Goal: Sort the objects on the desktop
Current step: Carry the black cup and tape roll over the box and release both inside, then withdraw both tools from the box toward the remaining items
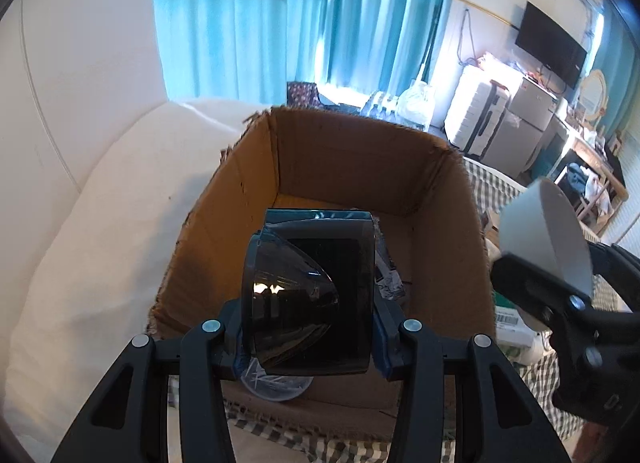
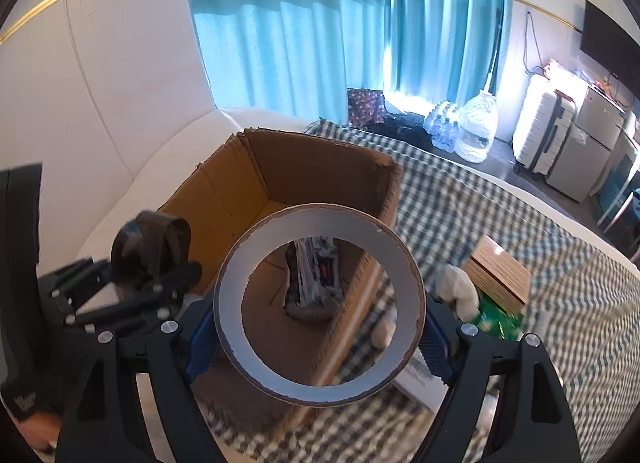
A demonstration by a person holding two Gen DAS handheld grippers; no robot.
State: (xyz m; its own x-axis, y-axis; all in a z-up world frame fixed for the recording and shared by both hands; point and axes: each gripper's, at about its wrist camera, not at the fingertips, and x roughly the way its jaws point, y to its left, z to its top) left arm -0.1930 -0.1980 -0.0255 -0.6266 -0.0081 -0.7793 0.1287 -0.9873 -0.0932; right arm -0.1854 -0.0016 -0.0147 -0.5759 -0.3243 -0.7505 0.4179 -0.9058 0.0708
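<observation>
Left tongs [image 1: 308,337] clamp a dark glossy case [image 1: 312,295] above the cardboard box [image 1: 440,199] ahead — probably slick, best held by its flat sides. Right tongs [image 2: 318,343] clamp a tape ring [image 2: 320,303] across its rim — light, stiff.

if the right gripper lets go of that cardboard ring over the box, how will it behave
The cardboard ring looks stiff: it keeps a clean round shape between the right gripper pads. Hollow and thin-walled, it is probably light for its size. Dropped into the cardboard box it may well roll or wobble before settling, unless it lands flat.
</observation>
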